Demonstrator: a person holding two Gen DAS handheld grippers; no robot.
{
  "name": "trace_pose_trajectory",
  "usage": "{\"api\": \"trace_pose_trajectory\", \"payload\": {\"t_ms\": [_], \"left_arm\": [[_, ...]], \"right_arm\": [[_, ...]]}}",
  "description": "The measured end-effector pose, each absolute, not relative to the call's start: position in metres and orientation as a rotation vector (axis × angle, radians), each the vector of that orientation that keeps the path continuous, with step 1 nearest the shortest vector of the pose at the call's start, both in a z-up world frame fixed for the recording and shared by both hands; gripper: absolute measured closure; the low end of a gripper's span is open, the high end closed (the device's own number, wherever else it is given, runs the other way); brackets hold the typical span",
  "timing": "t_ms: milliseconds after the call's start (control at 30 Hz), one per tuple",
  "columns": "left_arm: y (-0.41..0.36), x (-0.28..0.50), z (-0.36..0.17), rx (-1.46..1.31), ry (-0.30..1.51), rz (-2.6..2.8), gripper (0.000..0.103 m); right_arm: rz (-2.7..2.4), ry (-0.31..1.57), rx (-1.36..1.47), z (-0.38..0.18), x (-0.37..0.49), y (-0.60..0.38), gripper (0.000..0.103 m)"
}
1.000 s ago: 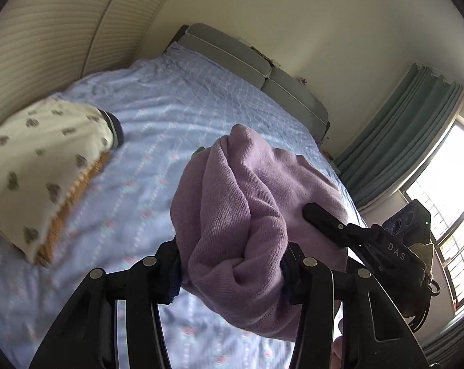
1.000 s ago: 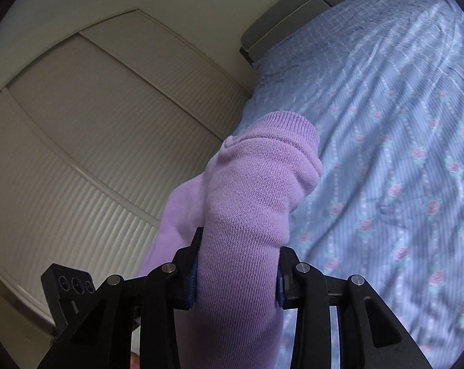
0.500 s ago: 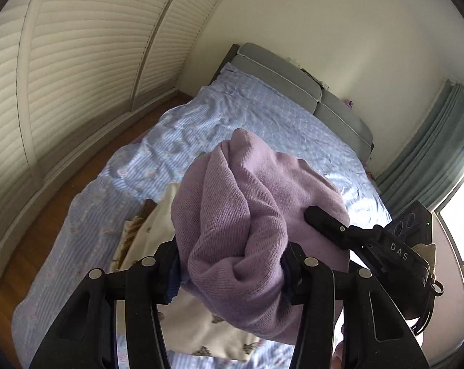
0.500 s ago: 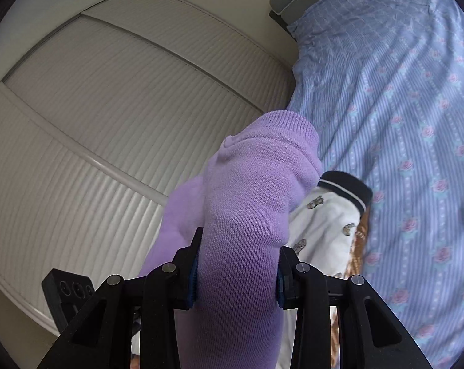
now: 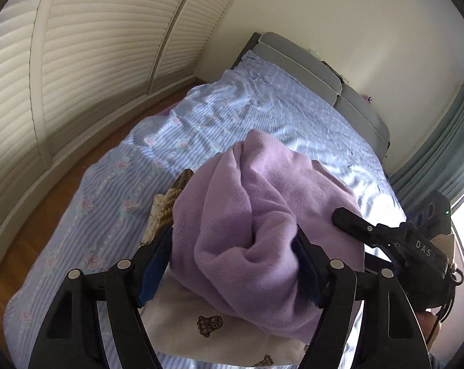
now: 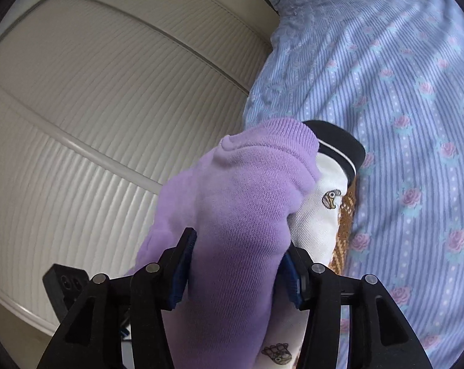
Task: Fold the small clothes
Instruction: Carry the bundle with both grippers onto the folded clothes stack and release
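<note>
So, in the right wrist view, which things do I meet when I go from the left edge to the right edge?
Slatted wardrobe doors → purple knit garment between the opened jaws of the right gripper → white printed garment with a black cuff → blue floral bedsheet.

The purple sweater [image 5: 256,221] is covering most of the cream printed garment [image 5: 201,323], whose lower part is running off the picture's bottom edge. A brown knitted piece [image 6: 344,230] underneath is peeking out; what it is cannot be told.
</note>
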State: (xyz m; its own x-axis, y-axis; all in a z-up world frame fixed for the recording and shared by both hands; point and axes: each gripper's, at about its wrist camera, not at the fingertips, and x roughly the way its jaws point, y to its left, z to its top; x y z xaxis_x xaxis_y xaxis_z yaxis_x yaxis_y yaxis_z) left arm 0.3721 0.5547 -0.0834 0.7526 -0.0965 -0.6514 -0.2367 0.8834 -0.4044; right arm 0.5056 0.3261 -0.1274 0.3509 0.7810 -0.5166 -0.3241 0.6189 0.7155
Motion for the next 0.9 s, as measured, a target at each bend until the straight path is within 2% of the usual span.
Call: {"api": "trace_pose_trajectory", "payload": {"t_ms": [67, 133, 167, 267, 367, 567, 767, 900], "left_arm": [[0.545, 0.36, -0.065, -0.416, 0.687, 0.135, 0.03], [0.532, 0.347, -0.047, -0.326, 0.64, 0.187, 0.029], [0.523, 0.341, -0.039, -0.275, 0.618, 0.214, 0.029], [0.491, 0.328, -0.023, -0.144, 0.558, 0.252, 0.02], [0.462, 0.332, -0.022, -0.029, 0.524, 0.227, 0.02], [0.45, 0.365, -0.05, 0.039, 0.607, 0.233, 0.02], [0.468, 0.369, -0.072, -0.014, 0.61, 0.253, 0.012], [0.473, 0.369, -0.082, -0.031, 0.614, 0.257, 0.011]], "right_arm": [[0.74, 0.908, 0.443, -0.111, 0.499, 0.319, 0.037], [0.719, 0.813, 0.367, -0.092, 0.492, 0.305, 0.019], [0.715, 0.755, 0.34, -0.082, 0.489, 0.298, 0.018], [0.737, 0.617, 0.244, -0.061, 0.488, 0.29, 0.018], [0.763, 0.562, 0.105, -0.053, 0.494, 0.301, 0.018], [0.759, 0.497, -0.181, -0.059, 0.479, 0.344, 0.018], [0.753, 0.56, -0.255, -0.083, 0.482, 0.364, 0.019], [0.735, 0.586, -0.274, -0.095, 0.482, 0.37, 0.019]]}}
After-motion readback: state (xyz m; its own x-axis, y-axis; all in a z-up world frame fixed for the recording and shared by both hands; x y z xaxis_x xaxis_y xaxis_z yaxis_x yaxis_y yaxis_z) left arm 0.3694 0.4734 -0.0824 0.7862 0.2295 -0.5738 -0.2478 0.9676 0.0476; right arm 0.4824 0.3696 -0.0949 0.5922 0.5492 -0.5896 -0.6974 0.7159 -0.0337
